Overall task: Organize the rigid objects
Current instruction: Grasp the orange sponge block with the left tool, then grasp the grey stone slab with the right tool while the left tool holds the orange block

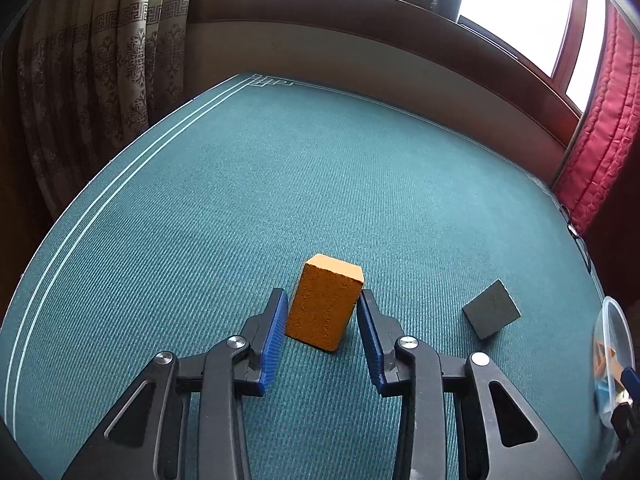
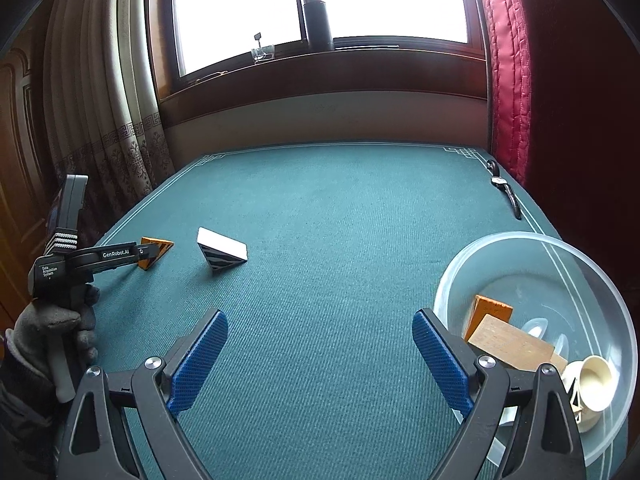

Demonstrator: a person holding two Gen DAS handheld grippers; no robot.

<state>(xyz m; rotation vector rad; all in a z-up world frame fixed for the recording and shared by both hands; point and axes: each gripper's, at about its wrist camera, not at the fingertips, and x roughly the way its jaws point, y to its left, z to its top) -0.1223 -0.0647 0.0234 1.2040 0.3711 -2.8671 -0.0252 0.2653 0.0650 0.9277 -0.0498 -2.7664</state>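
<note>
An orange block (image 1: 326, 306) stands on the green table (image 1: 280, 184). My left gripper (image 1: 323, 300) is open with a blue pad on each side of the block, close to it but with small gaps. A dark grey block (image 1: 491, 309) lies to its right. In the right wrist view the orange block (image 2: 155, 251) and the grey block with a white face (image 2: 222, 251) sit at the left, with the left gripper (image 2: 136, 254) at the orange one. My right gripper (image 2: 320, 328) is open and empty over the table.
A clear plastic bowl (image 2: 600, 280) at the right holds an orange block, a wooden block and a cream cup-like piece; its rim shows in the left wrist view (image 1: 616, 320). A wristwatch (image 2: 505, 190) lies at the far right edge. Curtains hang on both sides.
</note>
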